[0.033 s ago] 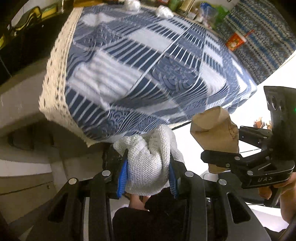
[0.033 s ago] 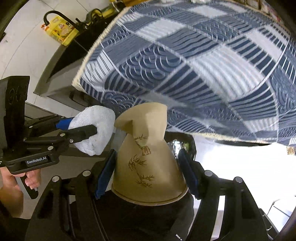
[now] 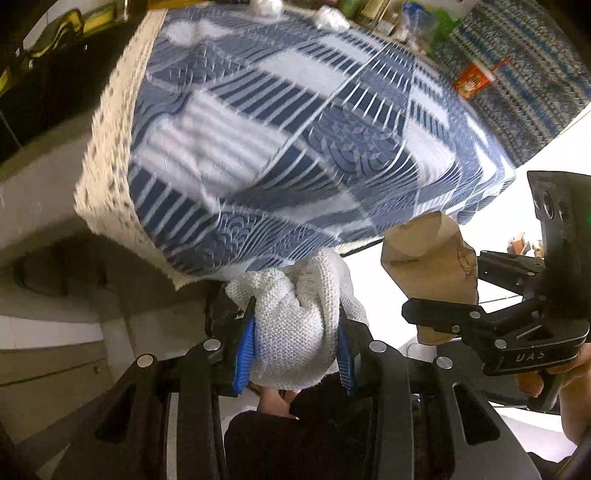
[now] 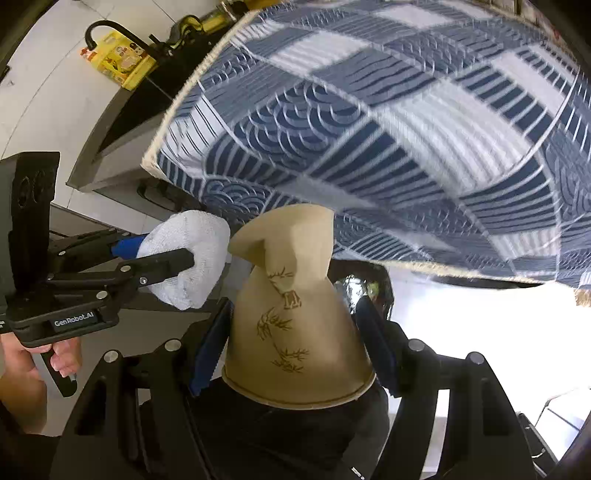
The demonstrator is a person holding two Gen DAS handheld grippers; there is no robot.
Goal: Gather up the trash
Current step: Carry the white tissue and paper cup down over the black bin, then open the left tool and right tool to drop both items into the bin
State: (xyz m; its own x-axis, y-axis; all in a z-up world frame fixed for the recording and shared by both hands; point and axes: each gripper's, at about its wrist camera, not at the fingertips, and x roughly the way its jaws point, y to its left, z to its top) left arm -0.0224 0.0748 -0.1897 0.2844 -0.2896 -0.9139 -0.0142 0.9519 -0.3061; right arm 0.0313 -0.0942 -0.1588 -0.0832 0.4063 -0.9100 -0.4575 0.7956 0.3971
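Nothing moved: knitted white rag (image 3: 295,328) clamped left, crumpled paper cup (image 4: 295,317) right.

What we cannot make out

We see the blue-and-white cloth (image 3: 295,147) smeared by motion in both views, and its far side runs off the right wrist picture's edge. The cloth covers the counter beneath. Clutter (image 3: 413,22) at its far edge is too small and blurred to name. The white wad (image 3: 295,332) hides its lower part behind the left gripper's jaws; the crushed paper cup (image 4: 295,314) hides its rim's far side.
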